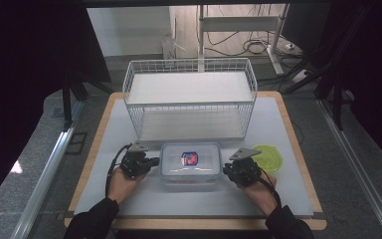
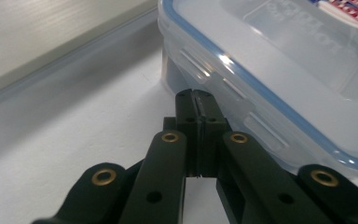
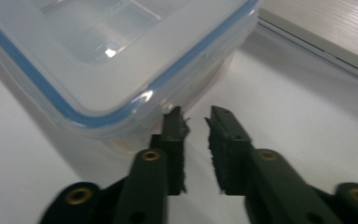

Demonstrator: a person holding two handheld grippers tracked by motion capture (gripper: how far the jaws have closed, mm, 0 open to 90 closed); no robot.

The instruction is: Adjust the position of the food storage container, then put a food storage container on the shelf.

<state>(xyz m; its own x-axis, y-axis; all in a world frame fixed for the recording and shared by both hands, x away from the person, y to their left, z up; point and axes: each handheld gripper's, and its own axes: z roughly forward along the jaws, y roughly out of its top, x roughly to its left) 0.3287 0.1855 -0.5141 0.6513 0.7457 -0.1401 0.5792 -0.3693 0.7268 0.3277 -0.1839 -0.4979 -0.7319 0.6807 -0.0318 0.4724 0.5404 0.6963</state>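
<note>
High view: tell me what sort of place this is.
Most likely a lab or recording workspace, not a kitchen. A table with a white mat stands between dark curtains, cables trail on the floor behind, and a wire basket and lidded plastic container are laid out like props.

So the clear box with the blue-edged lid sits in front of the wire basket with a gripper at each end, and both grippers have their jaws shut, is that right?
Not quite. The box does sit in front of the basket with a gripper at each end, but only the left gripper is shut. The right gripper view shows the right gripper with a gap between its jaws, beside the box's corner, with nothing between them.
</note>
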